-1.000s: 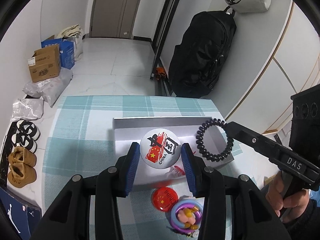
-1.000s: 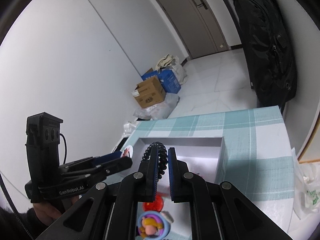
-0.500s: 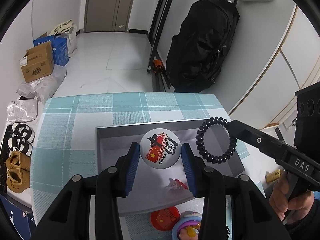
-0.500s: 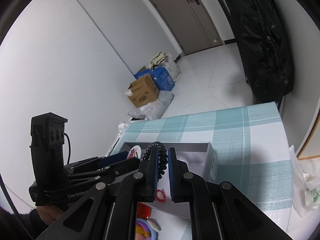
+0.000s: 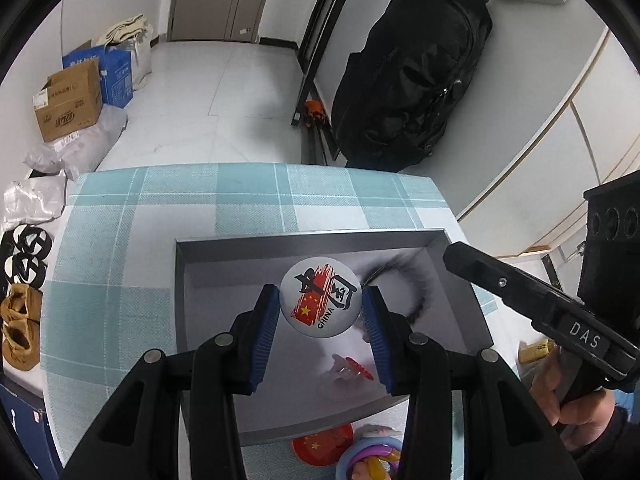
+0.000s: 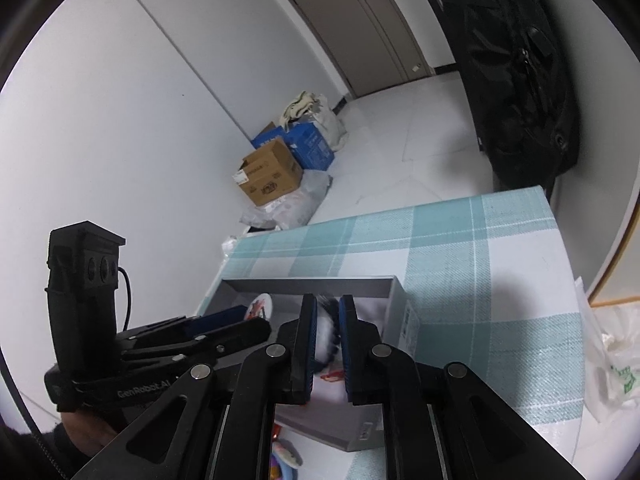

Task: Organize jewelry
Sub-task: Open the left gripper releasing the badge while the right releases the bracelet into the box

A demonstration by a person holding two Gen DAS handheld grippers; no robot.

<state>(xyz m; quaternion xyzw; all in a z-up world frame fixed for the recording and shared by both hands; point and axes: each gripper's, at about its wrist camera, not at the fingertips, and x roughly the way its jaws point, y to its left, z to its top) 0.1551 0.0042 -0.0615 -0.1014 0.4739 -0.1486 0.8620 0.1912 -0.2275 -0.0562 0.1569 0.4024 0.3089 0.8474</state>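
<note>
My left gripper (image 5: 320, 294) is shut on a round white badge (image 5: 320, 306) printed with a red flag and "CHINA", held over the open grey box (image 5: 312, 238). My right gripper (image 6: 327, 304) hangs over the same box (image 6: 304, 284), its jaws opening. The black spiral hair tie (image 5: 404, 284) shows as a dark blur inside the box, clear of the right fingers (image 5: 476, 266). In the right wrist view only a dark smear sits in the narrow gap between the pads. A red hair clip (image 5: 356, 366) lies on the box floor.
A red badge (image 5: 320, 446) and a toy of coloured rings (image 5: 372, 456) lie on the teal checked tablecloth (image 5: 120, 280) in front of the box. A black backpack (image 5: 408, 80) leans on the wall beyond. Cartons (image 5: 68, 104) and shoes (image 5: 20, 320) are on the floor.
Both grippers moved forward and lower over the box. The right jaws parted a little and the hair tie left them, blurring down into the box. The badge stays gripped.
</note>
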